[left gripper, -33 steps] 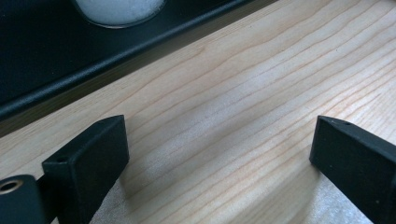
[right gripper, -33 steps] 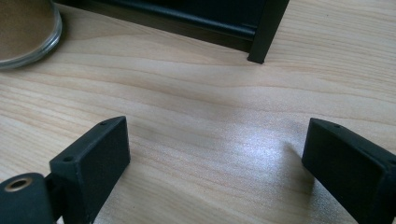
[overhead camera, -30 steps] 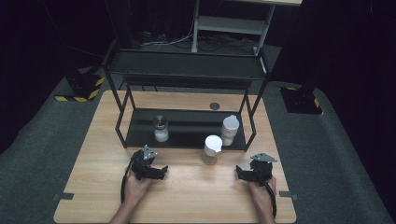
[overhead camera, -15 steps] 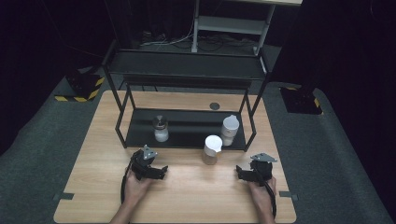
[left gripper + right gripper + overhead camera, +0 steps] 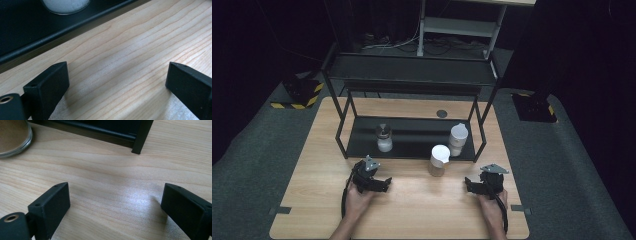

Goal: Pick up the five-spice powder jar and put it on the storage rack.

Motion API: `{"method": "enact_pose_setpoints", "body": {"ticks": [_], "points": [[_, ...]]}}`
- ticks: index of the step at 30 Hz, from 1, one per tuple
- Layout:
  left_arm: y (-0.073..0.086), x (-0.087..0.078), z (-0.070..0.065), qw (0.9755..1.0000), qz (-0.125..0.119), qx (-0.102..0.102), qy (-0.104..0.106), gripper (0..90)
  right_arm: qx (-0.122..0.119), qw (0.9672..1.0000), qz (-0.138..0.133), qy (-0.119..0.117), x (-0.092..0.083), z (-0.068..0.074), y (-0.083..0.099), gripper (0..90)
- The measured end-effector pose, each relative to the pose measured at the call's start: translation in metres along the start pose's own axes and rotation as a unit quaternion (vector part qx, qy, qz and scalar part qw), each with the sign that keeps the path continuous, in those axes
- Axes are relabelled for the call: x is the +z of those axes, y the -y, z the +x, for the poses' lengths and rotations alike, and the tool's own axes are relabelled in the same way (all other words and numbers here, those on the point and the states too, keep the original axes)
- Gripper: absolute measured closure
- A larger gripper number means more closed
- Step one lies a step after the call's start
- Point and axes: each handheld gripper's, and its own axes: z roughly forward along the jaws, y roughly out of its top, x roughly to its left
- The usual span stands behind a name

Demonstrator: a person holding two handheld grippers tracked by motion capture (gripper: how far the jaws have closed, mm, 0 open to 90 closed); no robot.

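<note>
While your left gripper (image 5: 384,183) and right gripper (image 5: 468,185) rest on the table (image 5: 422,210), jaws spread, nothing held: white-lidded jar (image 5: 439,160) at 11 o'clock of the right gripper, well apart.

Pretty dim room, light only on the pale wooden table (image 5: 412,210). Soft glare between the black jaws in both gripper views, blurry shadows under them, jaws slightly out of focus.

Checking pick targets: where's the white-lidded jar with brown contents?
High view: the brown jar stands on the table right of centre, just before the black rack, nearer the right gripper.
</note>
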Motion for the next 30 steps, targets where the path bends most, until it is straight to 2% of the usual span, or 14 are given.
{"method": "enact_pose_setpoints", "body": {"ticks": [24, 30], "points": [[-0.0001, 0.0001, 0.0001, 1.0, 0.0, -0.001, 0.0, 4.9, 0.001, 1.0, 0.0, -0.002, 0.0, -0.0007, -0.0003, 7.6], [-0.0001, 0.0001, 0.0001, 1.0, 0.0, -0.001, 0.0, 4.9, -0.008, 0.9999, 0.002, -0.01, -0.0018, -0.0031, 0.0002, 6.5]]}}
